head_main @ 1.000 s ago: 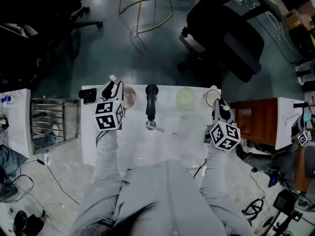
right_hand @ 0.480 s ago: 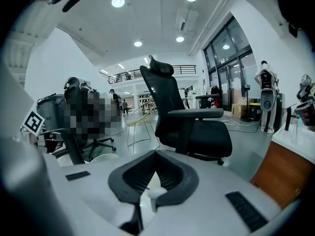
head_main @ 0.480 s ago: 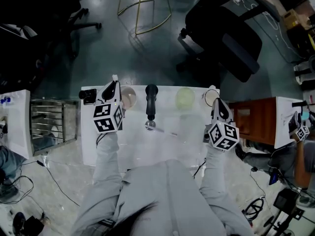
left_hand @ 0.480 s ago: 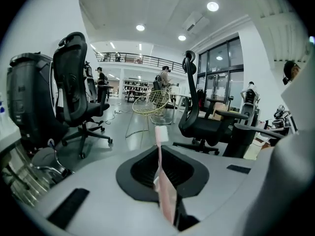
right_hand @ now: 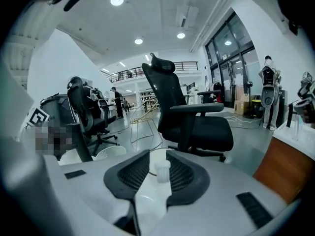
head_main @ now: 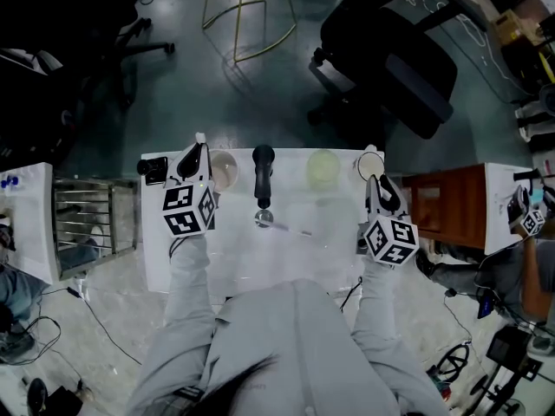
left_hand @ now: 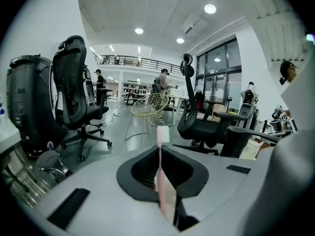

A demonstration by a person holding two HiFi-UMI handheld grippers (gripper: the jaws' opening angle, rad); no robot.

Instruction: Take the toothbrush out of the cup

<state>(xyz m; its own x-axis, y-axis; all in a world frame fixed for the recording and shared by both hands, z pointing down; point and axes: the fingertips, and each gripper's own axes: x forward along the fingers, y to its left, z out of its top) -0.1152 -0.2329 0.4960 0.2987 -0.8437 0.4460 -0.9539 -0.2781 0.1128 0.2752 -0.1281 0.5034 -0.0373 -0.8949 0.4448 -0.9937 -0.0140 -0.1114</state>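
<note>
Item, left gripper [head_main: 196, 156]: you had it clamped shut on the pink toothbrush [left_hand: 159, 154], bristle end standing up past the jaws, just left of the cup [head_main: 225, 172]; whether the handle's tail was clear of the rim could not be told. Item, right gripper [right_hand: 158, 157], well right of the cup: its jaws had just been opening and stood apart round a white tube [right_hand: 155, 196]. Hazards: the thin handle could swivel in the pads, or catch and tip the cup if you swung sideways, and the loosened tube could slide out.
</note>
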